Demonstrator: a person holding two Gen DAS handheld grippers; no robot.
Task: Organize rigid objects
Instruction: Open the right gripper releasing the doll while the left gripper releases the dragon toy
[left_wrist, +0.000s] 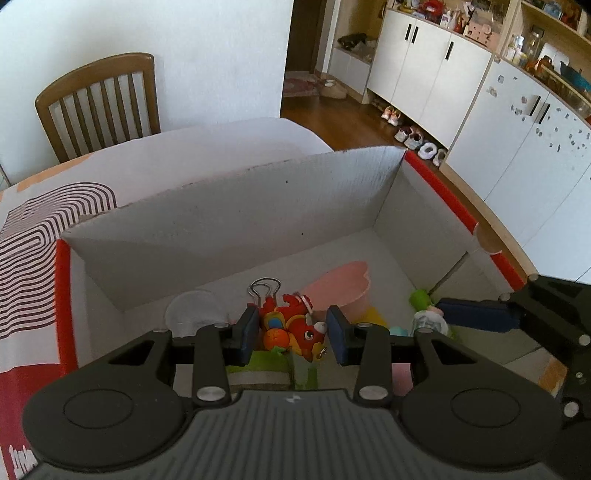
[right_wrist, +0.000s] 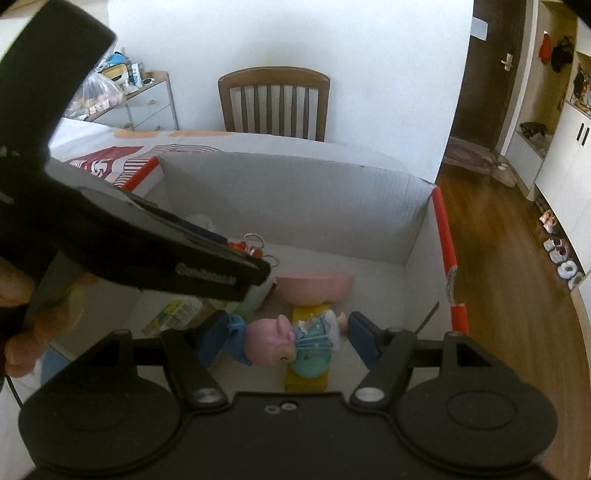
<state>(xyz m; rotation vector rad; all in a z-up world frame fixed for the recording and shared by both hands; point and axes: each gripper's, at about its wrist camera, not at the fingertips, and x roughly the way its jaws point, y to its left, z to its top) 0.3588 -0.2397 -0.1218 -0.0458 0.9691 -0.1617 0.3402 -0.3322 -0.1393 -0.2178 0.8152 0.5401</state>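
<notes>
- Left gripper (left_wrist: 291, 332) stood open around red dragon toy (left_wrist: 291, 326): light, rigid, knobbly; its body suited gripping.
- Right gripper (right_wrist: 286, 339) gaped astride pig figure (right_wrist: 291, 341), gripping nothing.

Red dragon toy (left_wrist: 291, 326), pink pig figure (right_wrist: 275, 341), both inside white cardboard box (left_wrist: 240, 206).

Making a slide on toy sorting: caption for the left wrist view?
Open left gripper poised over red dragon toy inside the cardboard box.
</notes>
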